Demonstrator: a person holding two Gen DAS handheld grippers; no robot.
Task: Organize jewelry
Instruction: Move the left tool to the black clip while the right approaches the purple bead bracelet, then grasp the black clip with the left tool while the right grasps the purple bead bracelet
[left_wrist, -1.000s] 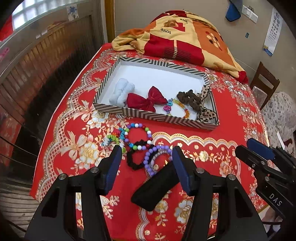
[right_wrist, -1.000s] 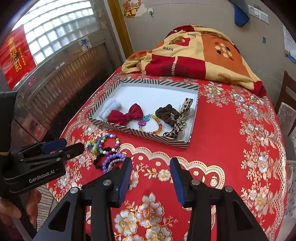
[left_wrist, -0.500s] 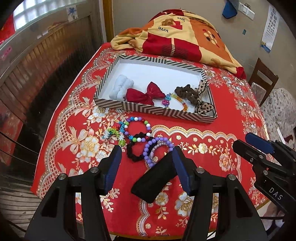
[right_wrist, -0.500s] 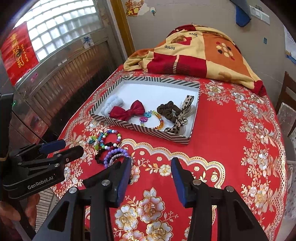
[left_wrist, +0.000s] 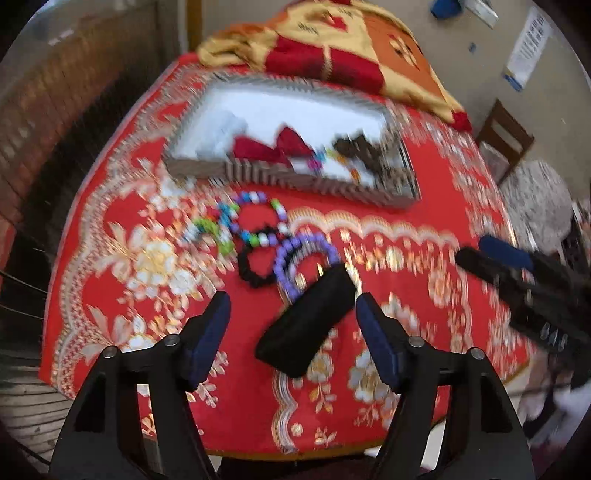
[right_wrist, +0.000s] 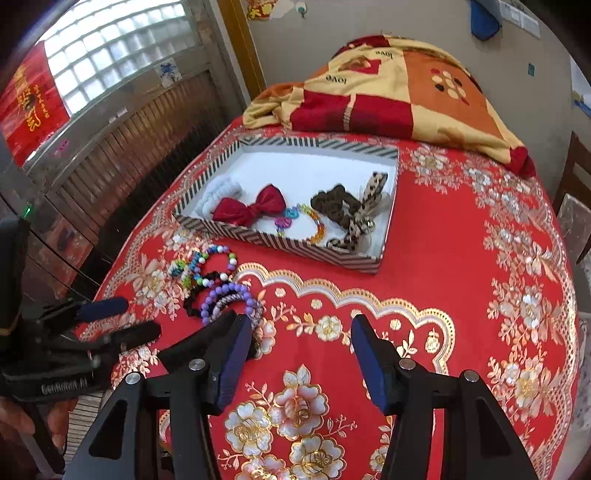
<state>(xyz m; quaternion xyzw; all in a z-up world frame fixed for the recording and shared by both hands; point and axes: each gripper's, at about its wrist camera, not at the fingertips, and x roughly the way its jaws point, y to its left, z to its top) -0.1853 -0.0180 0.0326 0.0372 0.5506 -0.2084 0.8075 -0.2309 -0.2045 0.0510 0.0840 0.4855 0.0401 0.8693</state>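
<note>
Striped tray (right_wrist: 280, 242), tablecloth ctr: red bow (right_wrist: 251, 206), scrunchies inside. Bead bracelets (right_wrist: 218, 280) loose on cloth, 7 o'clock of tray. Left gripper (left_wrist: 291, 321): jaws apart, over black case (left_wrist: 306, 321). Right gripper (right_wrist: 299, 350): jaws apart, nothing held.

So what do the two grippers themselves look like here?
Both grippers, left and right, are matte black angular frames with silver pivot screws and dark blue pads on the fingers. The left body carries white "GenRobot.AI" lettering. No cables or sleeves are visible.

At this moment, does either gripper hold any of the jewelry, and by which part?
Nothing is held. The left gripper and right gripper are both open above the tablecloth; the bead bracelets lie untouched beside the striped box.
</note>
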